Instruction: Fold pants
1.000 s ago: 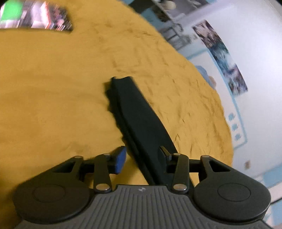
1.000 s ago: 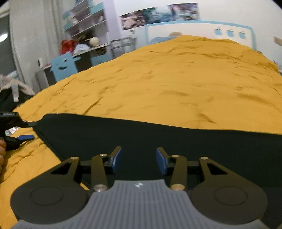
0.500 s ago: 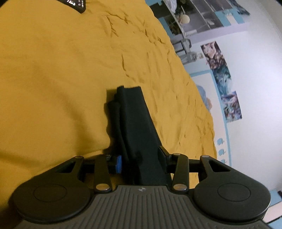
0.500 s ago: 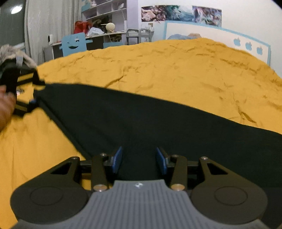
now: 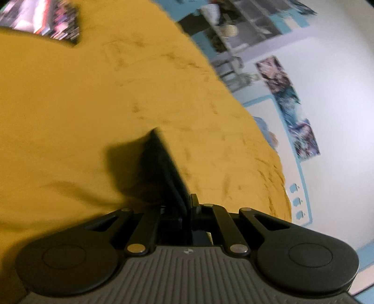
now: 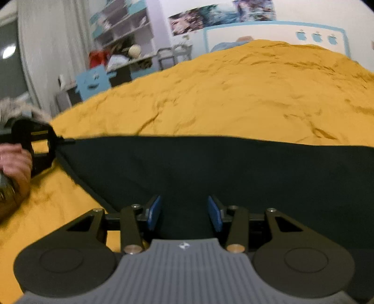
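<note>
The dark pants (image 6: 222,168) lie stretched across a yellow bedspread (image 6: 245,93). My left gripper (image 5: 185,208) is shut on one end of the pants (image 5: 163,161) and lifts that end off the bed, so the fabric runs edge-on away from me. It also shows in the right wrist view (image 6: 50,146), pinching the pants' left corner. My right gripper (image 6: 184,212) is open, low over the near edge of the pants, with its blue pads (image 6: 154,211) on either side of the fabric.
The yellow bedspread (image 5: 70,117) fills most of both views. A flat colourful printed item (image 5: 44,18) lies on it at the far left. Shelves and a desk (image 6: 121,53) stand beyond the bed, against a white wall with posters (image 6: 222,11).
My left gripper has closed on the end of the pants and raised it off the bed. My right gripper stays open over the pants' near edge.
</note>
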